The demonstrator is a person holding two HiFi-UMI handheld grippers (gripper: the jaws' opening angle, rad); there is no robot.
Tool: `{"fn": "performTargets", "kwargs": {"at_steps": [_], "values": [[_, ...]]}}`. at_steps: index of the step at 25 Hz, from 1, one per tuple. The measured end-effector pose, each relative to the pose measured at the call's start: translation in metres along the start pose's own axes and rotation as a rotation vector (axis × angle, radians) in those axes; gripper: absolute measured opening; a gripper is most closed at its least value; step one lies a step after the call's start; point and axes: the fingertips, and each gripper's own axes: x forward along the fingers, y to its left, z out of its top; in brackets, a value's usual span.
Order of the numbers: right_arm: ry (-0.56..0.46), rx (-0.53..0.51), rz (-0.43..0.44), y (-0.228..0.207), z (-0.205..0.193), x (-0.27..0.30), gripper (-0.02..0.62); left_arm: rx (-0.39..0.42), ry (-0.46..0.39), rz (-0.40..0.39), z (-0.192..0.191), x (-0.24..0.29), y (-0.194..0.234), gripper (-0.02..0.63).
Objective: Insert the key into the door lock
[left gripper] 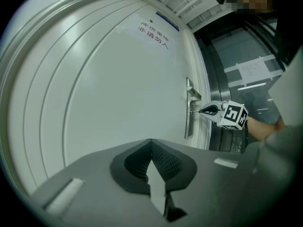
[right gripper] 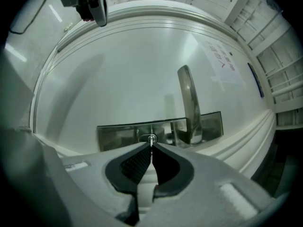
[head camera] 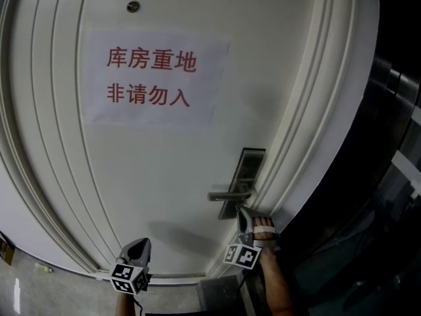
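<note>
Well left of the lock plate (head camera: 250,166) and lower down, the left gripper (head camera: 138,244) faces the bare white door (head camera: 171,176). Its fingers (left gripper: 165,163) are closed together with nothing between them. Up and left of the plate, a paper sign (head camera: 154,78) with red characters is stuck flat on the door, and a small round fitting (head camera: 133,6) sits above it. The door between the left gripper and the plate is plain panel, with stepped mouldings curving along its left edge. The lever handle (head camera: 227,195) juts leftward from the plate's lower half. Below the handle, the keyhole (right gripper: 145,138) in the plate takes the tip of the key (right gripper: 151,141); how deep it sits I cannot tell. The right gripper (head camera: 242,213) is at the plate's lower end, its fingers (right gripper: 135,165) pinched narrow on the key. Just right of the plate, the door edge meets the ribbed white frame (head camera: 299,143), leaving little room on that side. Further right of the plate stands a dark glass wall (head camera: 395,157)
</note>
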Motion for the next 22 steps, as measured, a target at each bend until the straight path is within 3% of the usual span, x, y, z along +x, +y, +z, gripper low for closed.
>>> {"fn": "performTargets", "kwargs": {"at_steps": [10,22], "values": [[-0.011,0.022,0.011,-0.002,0.002,0.014,0.014,-0.008,0.004,0.036,0.001,-0.006,0.015,0.002],[-0.015,-0.004,0.01,0.001,0.002,0.013,0.012,-0.001,0.015,0.023,-0.003,-0.008,0.005,0.002]]}}
